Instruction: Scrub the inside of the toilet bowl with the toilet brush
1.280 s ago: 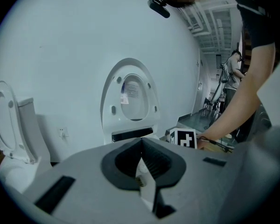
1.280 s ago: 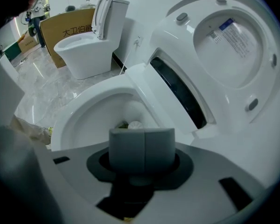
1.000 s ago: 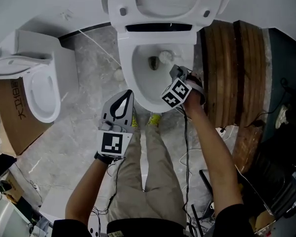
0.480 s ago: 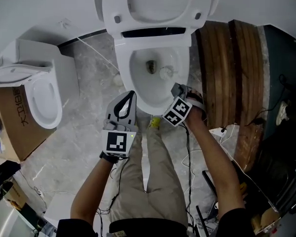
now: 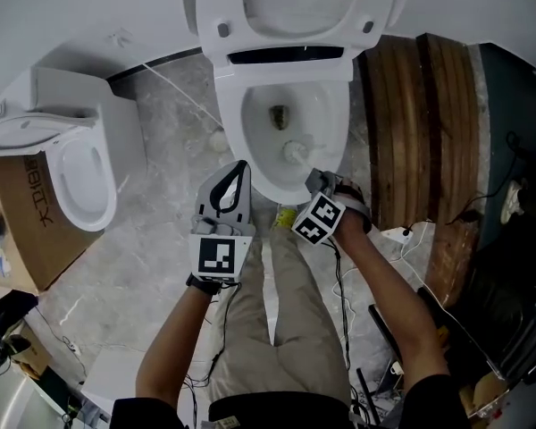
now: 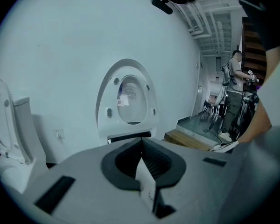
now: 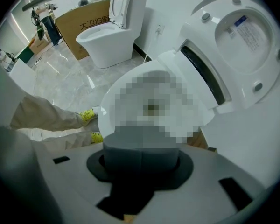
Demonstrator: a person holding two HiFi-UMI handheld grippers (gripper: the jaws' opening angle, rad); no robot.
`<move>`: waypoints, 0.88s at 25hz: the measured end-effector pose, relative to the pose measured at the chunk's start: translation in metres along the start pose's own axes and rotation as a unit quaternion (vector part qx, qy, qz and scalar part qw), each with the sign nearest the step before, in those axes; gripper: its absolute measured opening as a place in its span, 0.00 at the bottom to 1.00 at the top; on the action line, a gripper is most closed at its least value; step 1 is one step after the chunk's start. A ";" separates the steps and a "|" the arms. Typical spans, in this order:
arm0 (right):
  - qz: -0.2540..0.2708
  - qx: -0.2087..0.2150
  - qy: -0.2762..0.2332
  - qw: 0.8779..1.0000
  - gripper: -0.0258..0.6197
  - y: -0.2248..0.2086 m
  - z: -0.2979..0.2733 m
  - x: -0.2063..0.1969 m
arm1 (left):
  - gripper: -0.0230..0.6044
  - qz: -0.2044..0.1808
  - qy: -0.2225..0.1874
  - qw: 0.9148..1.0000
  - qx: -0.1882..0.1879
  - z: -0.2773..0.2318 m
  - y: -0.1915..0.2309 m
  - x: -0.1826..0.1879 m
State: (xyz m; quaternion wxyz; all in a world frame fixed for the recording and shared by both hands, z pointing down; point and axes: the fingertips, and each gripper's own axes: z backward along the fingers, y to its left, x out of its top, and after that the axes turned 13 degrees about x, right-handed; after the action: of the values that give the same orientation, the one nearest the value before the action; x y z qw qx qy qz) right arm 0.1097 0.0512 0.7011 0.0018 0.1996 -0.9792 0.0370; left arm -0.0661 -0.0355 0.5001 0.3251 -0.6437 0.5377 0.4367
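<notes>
Nearest the camera, the person's trouser legs and yellow shoes stood right at the foot of the toilet, close enough to reach in from above. The left gripper hung over the marble floor just left of the bowl's front edge. Its jaws were pressed together on nothing, as the left gripper view showed, so it looked parked aside to keep clear of the scrubbing. The right gripper sat at the bowl's front right edge, jaws clenched. Going by the head view, it gripped the handle of the toilet brush, angled so the handle reached down and forward. The white brush head lay inside the toilet bowl, against the front part of the basin and a little short of the drain hole. Scrubbing seemed mid-way, and most of the basin wall was probably left to cover. Beyond, the seat and lid stood raised against the wall, leaving the bowl open. Further off, a second toilet stood to the left and wooden steps to the right.
</notes>
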 end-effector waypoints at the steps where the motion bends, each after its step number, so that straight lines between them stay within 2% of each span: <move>1: -0.002 0.004 -0.002 1.000 0.27 0.003 0.000 0.003 | 0.05 -0.001 0.000 1.000 0.001 0.001 0.002 0.000; 5: -0.019 0.017 -0.012 1.000 0.27 0.011 -0.001 0.018 | 0.05 0.000 0.002 1.000 0.004 0.002 0.012 -0.003; 9: 0.008 0.037 -0.030 0.999 0.28 0.021 -0.005 0.037 | 0.05 0.006 -0.006 1.000 0.011 0.005 0.017 -0.001; 14: 0.042 0.027 -0.034 0.998 0.28 0.018 -0.010 0.055 | 0.05 0.001 0.017 1.000 0.006 0.012 0.017 -0.018; 19: 0.048 0.020 -0.048 0.998 0.28 0.006 -0.018 0.068 | 0.05 0.025 0.001 1.000 0.012 0.017 0.019 -0.015; 22: 0.058 0.012 -0.049 0.997 0.28 -0.005 -0.027 0.073 | 0.05 0.024 0.009 1.000 0.008 0.019 0.015 -0.019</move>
State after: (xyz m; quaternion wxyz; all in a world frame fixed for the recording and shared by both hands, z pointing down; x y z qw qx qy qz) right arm 0.0440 0.0198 0.7293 -0.0505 0.1442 -0.9875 0.0391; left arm -0.0851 -0.0139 0.5106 0.3149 -0.6320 0.5590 0.4347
